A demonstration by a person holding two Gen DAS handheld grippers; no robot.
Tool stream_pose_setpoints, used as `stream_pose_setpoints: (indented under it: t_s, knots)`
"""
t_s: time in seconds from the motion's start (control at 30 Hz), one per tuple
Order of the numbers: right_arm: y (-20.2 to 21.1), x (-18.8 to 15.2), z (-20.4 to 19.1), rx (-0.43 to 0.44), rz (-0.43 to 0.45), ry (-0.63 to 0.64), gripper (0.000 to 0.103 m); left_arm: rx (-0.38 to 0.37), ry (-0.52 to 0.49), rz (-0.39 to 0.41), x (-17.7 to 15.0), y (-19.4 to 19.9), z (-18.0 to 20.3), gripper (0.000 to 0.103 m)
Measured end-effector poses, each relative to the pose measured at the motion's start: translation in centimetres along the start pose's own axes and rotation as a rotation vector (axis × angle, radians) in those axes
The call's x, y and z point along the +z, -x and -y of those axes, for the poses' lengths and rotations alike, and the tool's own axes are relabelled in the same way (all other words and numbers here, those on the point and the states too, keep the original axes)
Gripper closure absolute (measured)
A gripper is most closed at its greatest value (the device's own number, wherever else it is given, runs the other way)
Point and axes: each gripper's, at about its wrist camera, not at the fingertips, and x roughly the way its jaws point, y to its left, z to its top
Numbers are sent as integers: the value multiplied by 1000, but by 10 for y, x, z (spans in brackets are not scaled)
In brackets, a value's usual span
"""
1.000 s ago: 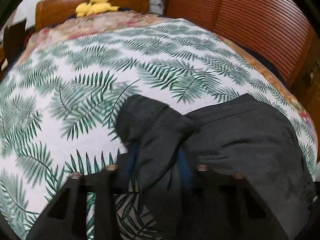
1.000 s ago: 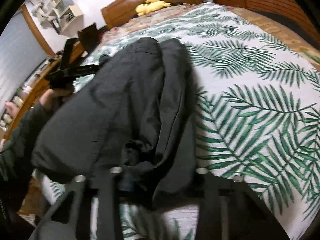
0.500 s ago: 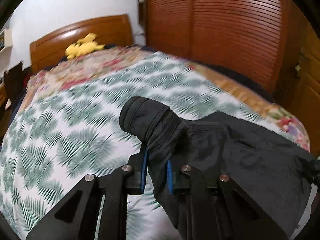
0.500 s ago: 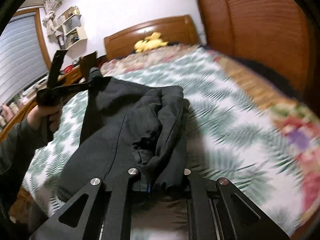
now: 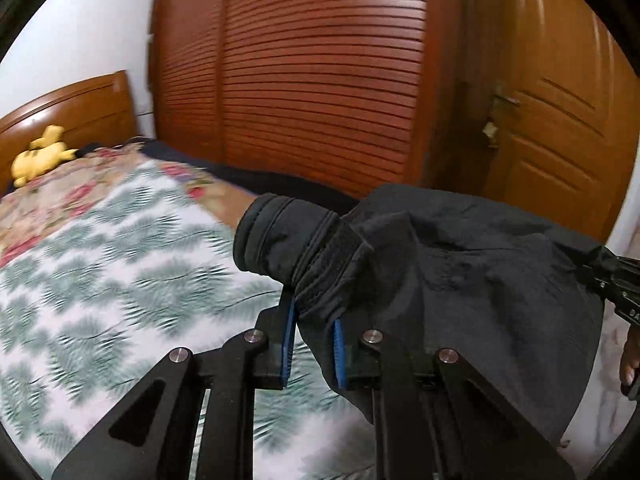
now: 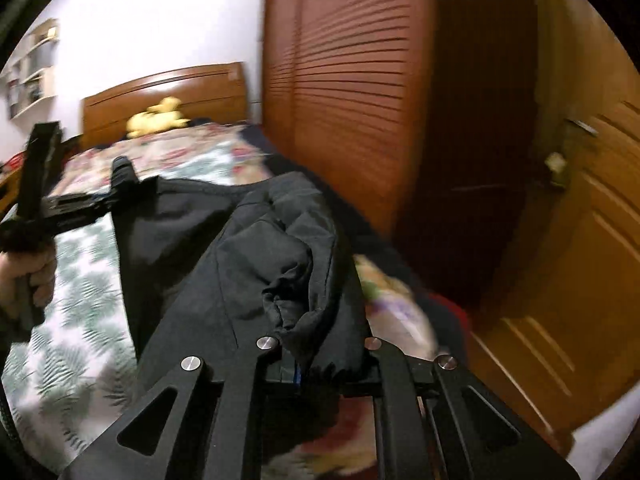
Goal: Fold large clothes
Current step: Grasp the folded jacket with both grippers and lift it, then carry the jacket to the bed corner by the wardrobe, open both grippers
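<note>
Both my left gripper (image 5: 311, 340) and right gripper (image 6: 320, 364) clamp the dark jacket (image 5: 460, 280) — I'd keep tension even, lowering it flat onto the bed (image 5: 100, 280)

The left gripper (image 5: 312, 340) is clamping a dark jacket (image 5: 460, 280) just behind its cuff (image 5: 280, 236), the blue pads (image 5: 289, 340) pressing the bunched fabric from both sides. The cuff is sticking out to the far left of the jaws, its open end facing left. The rest of the jacket is spreading to the right, hanging above the palm-leaf bedspread (image 5: 100, 280). At the right edge the right gripper (image 5: 618, 284) is meeting the jacket's far right end; its jaws are too cut off to read. A yellow plush toy (image 5: 40, 156) is lying at the far left by the wooden headboard (image 5: 72, 108). Slatted wardrobe doors (image 5: 320, 72) are standing beyond the bed.
</note>
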Motion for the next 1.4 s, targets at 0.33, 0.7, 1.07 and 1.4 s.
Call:
stream_pose_setpoints:
  t_s: [0.33, 0.7, 1.07, 1.4]
  knots:
    - [-54, -25, 55, -141, -130, -186, 64, 39, 11, -100, -17, -35, 20, 74]
    - [-27, -5, 23, -125, -28, -111, 43, 15, -38, 18, -16, 31, 33, 24]
    - [-90, -30, 52, -52, -187, -54, 44, 49, -60, 81, -32, 106, 42, 23]
    - [-112, -27, 85, -44, -226, -102, 47, 89, -36, 101, -53, 168, 59, 23]
